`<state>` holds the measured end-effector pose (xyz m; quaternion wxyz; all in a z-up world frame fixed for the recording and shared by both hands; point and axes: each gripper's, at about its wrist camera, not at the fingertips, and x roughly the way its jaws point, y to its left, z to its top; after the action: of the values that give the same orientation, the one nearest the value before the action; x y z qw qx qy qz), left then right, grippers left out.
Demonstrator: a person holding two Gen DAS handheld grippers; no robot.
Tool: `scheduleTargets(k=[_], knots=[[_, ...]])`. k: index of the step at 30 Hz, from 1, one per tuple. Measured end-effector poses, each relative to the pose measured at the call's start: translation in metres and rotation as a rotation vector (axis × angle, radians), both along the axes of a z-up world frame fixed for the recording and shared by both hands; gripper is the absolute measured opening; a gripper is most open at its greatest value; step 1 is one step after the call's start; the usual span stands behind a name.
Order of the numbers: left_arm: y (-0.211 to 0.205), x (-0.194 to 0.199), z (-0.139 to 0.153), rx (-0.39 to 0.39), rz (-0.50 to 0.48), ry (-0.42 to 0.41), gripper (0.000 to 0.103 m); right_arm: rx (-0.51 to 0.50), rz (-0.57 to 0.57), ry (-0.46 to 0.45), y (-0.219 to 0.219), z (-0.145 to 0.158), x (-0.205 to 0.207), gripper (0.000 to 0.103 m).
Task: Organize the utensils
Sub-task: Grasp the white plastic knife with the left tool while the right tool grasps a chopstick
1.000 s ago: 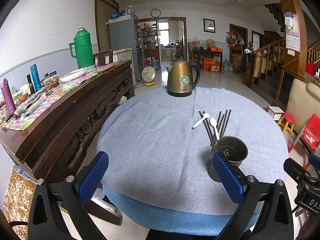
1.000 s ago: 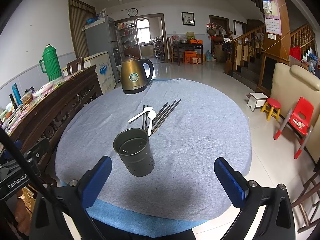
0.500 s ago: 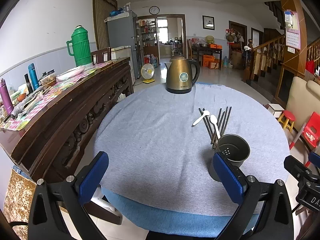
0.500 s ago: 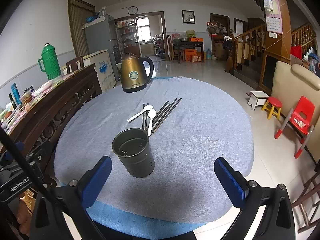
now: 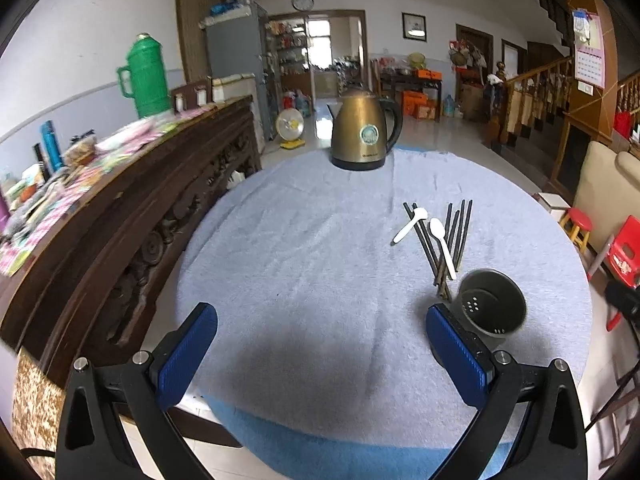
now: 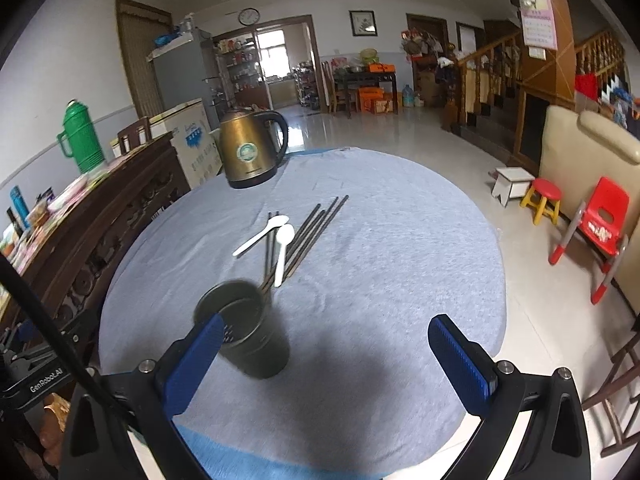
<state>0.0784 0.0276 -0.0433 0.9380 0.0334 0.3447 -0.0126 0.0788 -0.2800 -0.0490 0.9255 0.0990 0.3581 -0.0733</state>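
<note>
A dark perforated metal utensil holder [image 5: 491,309] [image 6: 244,330] stands upright and empty on the round grey-clothed table [image 5: 304,264] [image 6: 400,240]. Just beyond it lie several dark chopsticks [image 5: 456,236] [image 6: 316,228] and two white spoons [image 5: 409,229] [image 6: 282,250]. My left gripper [image 5: 320,354] is open over the near table edge, its right finger beside the holder. My right gripper [image 6: 326,364] is open too, and its left finger overlaps the holder's near side. Neither holds anything.
A brass-coloured electric kettle [image 5: 365,134] [image 6: 250,148] stands at the table's far edge. A carved wooden sideboard [image 5: 120,216] with a green thermos [image 5: 144,76] and clutter runs along the left. A red child's chair [image 6: 600,232] and small stools [image 6: 542,200] stand on the floor at right.
Both grippers have moved forward and lower over the table. The holder now looks larger and nearer, reaching the right gripper's left finger. Both stay open; the utensils have not moved.
</note>
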Motion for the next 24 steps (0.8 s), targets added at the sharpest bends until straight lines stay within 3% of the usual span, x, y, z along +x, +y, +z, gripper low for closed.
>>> scheduleTargets(k=[3,7,11,13,15,18,24], knots=[[0.007,0.041,-0.003,0.002,-0.039,0.047,0.103,0.013,-0.012,0.037,-0.025,-0.001,0.032,0.103],[0.004,0.109,-0.014,0.04,-0.094,0.1,0.103,0.122,-0.017,0.119,-0.063,-0.013,0.099,0.1],[-0.014,0.168,-0.033,0.05,-0.183,0.16,0.103,0.274,-0.041,0.228,-0.098,-0.044,0.18,0.084],[-0.029,0.197,-0.042,0.039,-0.24,0.2,0.099,0.316,-0.063,0.271,-0.108,-0.061,0.214,0.073],[-0.043,0.222,-0.049,0.012,-0.294,0.24,0.089,0.365,-0.097,0.326,-0.121,-0.083,0.258,0.06],[-0.065,0.255,-0.06,-0.028,-0.352,0.297,0.075,0.428,-0.128,0.374,-0.132,-0.109,0.303,0.053],[-0.103,0.292,-0.086,-0.044,-0.438,0.375,0.062,0.468,-0.161,0.423,-0.134,-0.144,0.366,0.042]])
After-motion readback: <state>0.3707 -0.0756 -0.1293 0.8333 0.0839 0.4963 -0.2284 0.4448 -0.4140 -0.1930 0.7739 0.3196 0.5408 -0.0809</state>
